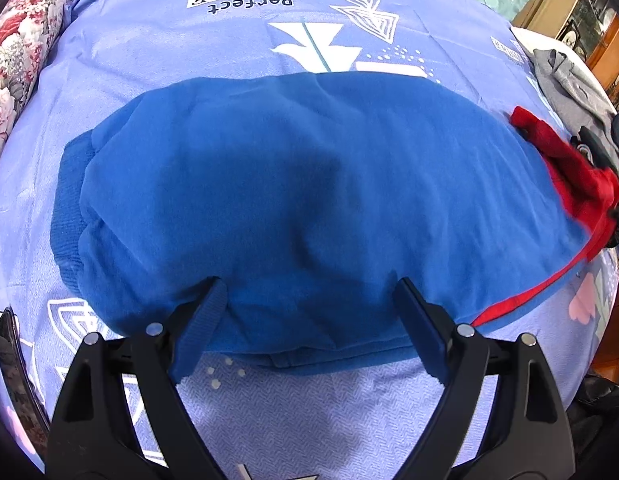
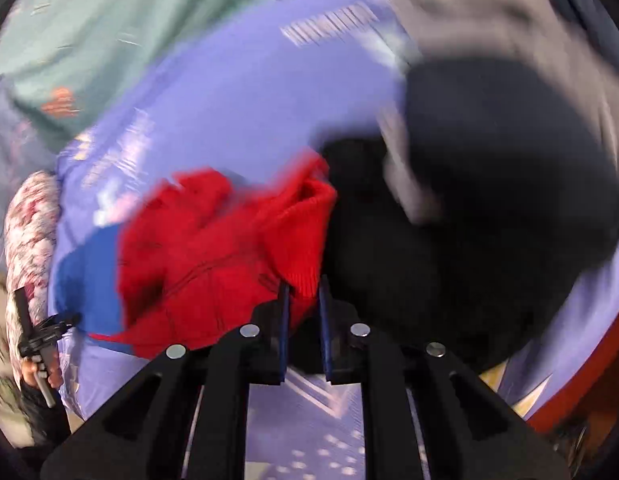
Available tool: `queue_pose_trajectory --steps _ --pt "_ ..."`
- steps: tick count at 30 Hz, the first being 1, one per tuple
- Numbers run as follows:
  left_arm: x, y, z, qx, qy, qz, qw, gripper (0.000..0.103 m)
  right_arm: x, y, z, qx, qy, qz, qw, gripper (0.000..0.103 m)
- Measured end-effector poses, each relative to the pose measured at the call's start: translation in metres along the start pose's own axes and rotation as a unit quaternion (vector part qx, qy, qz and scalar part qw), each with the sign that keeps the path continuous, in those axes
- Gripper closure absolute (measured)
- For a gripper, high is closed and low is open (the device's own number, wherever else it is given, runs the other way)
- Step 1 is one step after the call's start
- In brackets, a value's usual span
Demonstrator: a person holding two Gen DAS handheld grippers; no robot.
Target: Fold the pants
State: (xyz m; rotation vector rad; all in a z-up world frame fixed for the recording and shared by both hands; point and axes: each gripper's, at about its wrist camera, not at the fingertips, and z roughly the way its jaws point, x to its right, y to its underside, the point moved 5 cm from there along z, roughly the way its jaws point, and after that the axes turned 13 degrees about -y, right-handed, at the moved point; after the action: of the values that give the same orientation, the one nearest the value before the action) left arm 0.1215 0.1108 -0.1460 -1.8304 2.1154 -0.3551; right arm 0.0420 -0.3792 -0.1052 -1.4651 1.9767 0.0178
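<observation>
Blue pants [image 1: 289,180] lie folded across a lavender printed bedsheet [image 1: 169,60], their red waistband [image 1: 569,168] at the right end. My left gripper [image 1: 309,288] is open wide, its two fingers [image 1: 213,296] resting over the pants' near edge with nothing pinched. In the blurred right wrist view, my right gripper [image 2: 303,284] has its jaws nearly together with the ribbed red waistband [image 2: 213,248] between the pads. A strip of the blue leg [image 2: 89,280] shows to the left of the red cloth.
A floral pillow [image 1: 17,60] lines the bed's left side. A grey garment [image 1: 569,80] and a black garment [image 2: 469,220] lie beyond the waistband on the right. Teal bedding [image 2: 89,40] sits at the back. Wooden furniture [image 1: 605,40] stands past the bed's right edge.
</observation>
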Motion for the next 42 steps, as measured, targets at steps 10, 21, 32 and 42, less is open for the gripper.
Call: queue_pose_trajectory --steps 10,21,32,42 --pt "-0.002 0.000 -0.002 -0.002 0.004 0.000 1.0000 0.016 -0.042 -0.005 -0.052 0.056 0.066 -0.079 0.993 0.052" --pt "-0.004 0.003 -0.008 0.004 0.022 -0.019 0.9996 0.016 -0.181 -0.045 0.088 -0.002 0.063 -0.231 0.971 0.039" --pt "-0.008 0.004 -0.007 0.004 0.030 -0.020 0.9994 0.016 -0.169 -0.051 0.156 -0.048 0.102 -0.214 0.970 0.095" --pt "-0.010 0.004 -0.002 0.001 0.029 -0.011 0.9995 0.016 -0.092 -0.032 -0.047 0.109 -0.088 -0.072 0.988 0.099"
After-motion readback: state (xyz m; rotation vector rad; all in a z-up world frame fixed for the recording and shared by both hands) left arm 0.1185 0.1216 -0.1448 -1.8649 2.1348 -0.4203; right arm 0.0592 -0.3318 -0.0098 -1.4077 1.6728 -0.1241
